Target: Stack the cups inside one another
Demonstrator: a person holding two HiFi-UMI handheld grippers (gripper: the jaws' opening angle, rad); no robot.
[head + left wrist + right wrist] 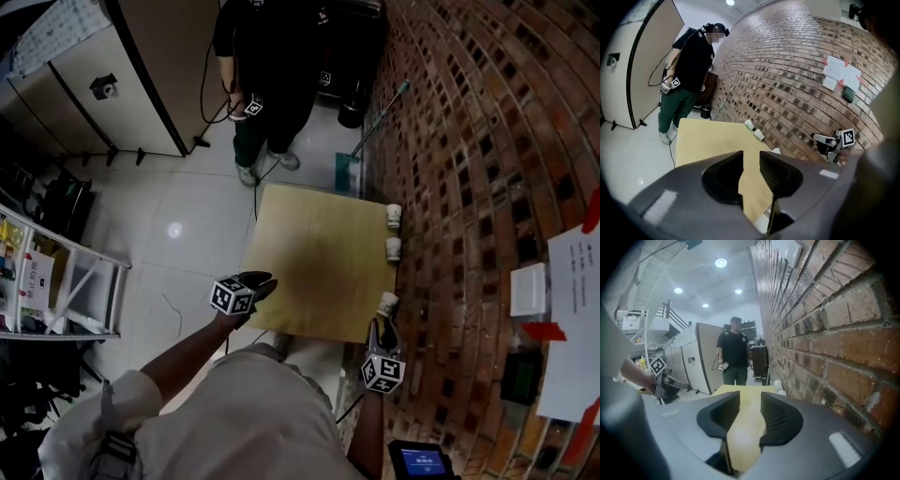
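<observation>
Wooden table (314, 267) pushed up against a brick wall (469, 141), white floor round it.

Cups: three, all white, in a row along the table's wall-side edge. Far cup (394, 216) and middle cup (394, 248) stand near each other. Near cup (387, 303) is set apart from them, at the table's near corner. Each is separate and none sits inside another. Upright or on their sides: too small to tell.

Left tongs (751, 161): jaws parted by a moderate gap. Only bare tabletop shows through the gap, with nothing gripped and nothing against the pads. In the head view they hang at the table's near left edge, well apart from all three cups, pointing in over the wood.

Right tongs (750, 401): jaws parted, the gap about as wide as the left pair's or a touch wider. Again only tabletop lies between them, so they are empty. In the head view the tips (382, 328) sit just beside the near cup, on the person's side of it; I cannot tell whether they touch. In the right gripper view the cup shows past the right-hand jaw, by the wall, outside the gap.

A second person (272, 56), in a black top and green trousers, stands at the table's far end. Papers (577, 319) are taped to the bricks.
</observation>
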